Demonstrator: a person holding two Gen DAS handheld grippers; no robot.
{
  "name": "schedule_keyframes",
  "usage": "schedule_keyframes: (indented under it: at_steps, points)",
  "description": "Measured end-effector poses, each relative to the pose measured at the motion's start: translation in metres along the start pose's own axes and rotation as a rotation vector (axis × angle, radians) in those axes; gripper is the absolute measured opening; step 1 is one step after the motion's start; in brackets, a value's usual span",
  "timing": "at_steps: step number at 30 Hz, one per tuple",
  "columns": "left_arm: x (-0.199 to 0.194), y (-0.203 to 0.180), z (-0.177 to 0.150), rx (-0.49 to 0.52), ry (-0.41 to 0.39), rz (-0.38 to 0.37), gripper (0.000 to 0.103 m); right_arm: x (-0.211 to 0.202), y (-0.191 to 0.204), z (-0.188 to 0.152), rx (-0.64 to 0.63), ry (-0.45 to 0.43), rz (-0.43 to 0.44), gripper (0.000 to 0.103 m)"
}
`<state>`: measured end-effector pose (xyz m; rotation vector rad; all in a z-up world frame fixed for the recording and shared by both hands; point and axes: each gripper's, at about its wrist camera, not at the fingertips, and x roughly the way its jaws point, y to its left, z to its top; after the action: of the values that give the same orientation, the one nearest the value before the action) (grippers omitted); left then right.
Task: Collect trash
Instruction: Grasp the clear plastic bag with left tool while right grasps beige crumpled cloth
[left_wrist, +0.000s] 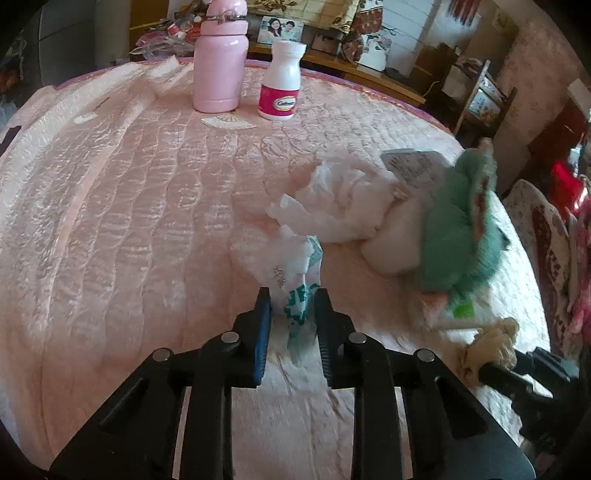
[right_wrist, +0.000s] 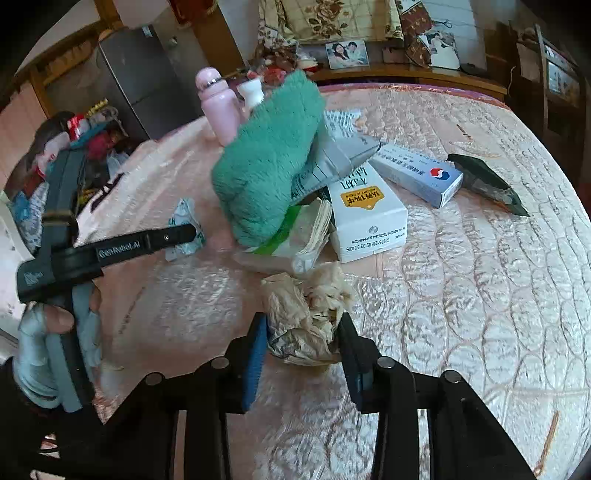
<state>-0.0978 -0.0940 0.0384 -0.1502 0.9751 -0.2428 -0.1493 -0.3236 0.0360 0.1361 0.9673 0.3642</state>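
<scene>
My left tongs (left_wrist: 291, 295) pinch the white and green wrapper (left_wrist: 299, 291) lying on the pink bed (left_wrist: 110, 221), so it can lift away. My right tongs (right_wrist: 303, 325) squeeze the crumpled brown paper (right_wrist: 306, 314) just in front of the green towel (right_wrist: 266, 158) and white box (right_wrist: 365, 214), ready to carry both off together

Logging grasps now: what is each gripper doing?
Left gripper: shut on the white-and-green wrapper.
Right gripper: shut on the crumpled beige paper wad.
</scene>
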Motion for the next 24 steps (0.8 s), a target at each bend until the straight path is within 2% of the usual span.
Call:
schedule_keyframes:
  at_steps: [5,11,24]
  points:
    - [-0.036,-0.016,-0.015,0.040,-0.029,-0.042,0.019,-0.029,-0.010,-0.010,0.006,-0.033,0.010,0.033]
    - [-0.065,-0.058,-0.026,0.116,-0.068,-0.085,0.019,-0.057,-0.026,-0.018,0.040,-0.076,-0.021,0.033]
    - [-0.065,-0.165,-0.039,0.278,-0.055,-0.181,0.019,-0.113,-0.073,-0.038,0.105,-0.139,-0.119,0.033]
